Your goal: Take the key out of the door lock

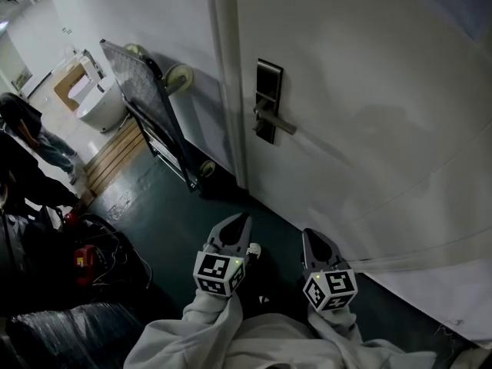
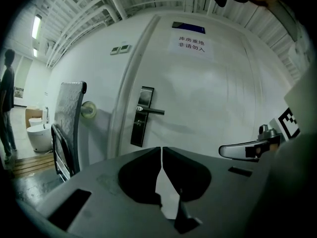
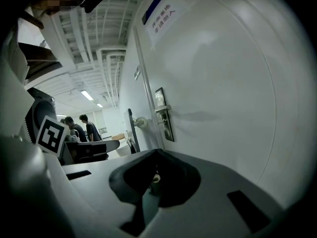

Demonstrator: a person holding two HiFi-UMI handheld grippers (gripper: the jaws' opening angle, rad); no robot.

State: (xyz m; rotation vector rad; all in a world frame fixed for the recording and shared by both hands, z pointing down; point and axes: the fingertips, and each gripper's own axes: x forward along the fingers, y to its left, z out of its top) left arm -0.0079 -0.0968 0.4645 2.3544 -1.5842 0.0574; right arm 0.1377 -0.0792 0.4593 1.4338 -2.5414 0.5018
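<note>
The white door (image 1: 369, 114) carries a dark lock plate (image 1: 268, 102) with a silver lever handle (image 1: 277, 121). In the left gripper view a small key (image 2: 139, 123) seems to stick out of the lock plate (image 2: 142, 115) just under the handle. Both grippers hang low in front of the door, well short of the lock. My left gripper (image 1: 243, 218) (image 2: 161, 148) is shut with nothing between its jaws. My right gripper (image 1: 307, 234) (image 3: 156, 151) is also shut and holds nothing; the lock plate (image 3: 163, 114) lies ahead of it.
A flat cart (image 1: 150, 102) with wheels leans on the wall left of the door. A person (image 1: 31, 148) stands at the far left near a white basin (image 1: 100, 106). A red tool (image 1: 84, 260) and cables lie on the dark floor. A paper sign (image 2: 191, 42) is on the door.
</note>
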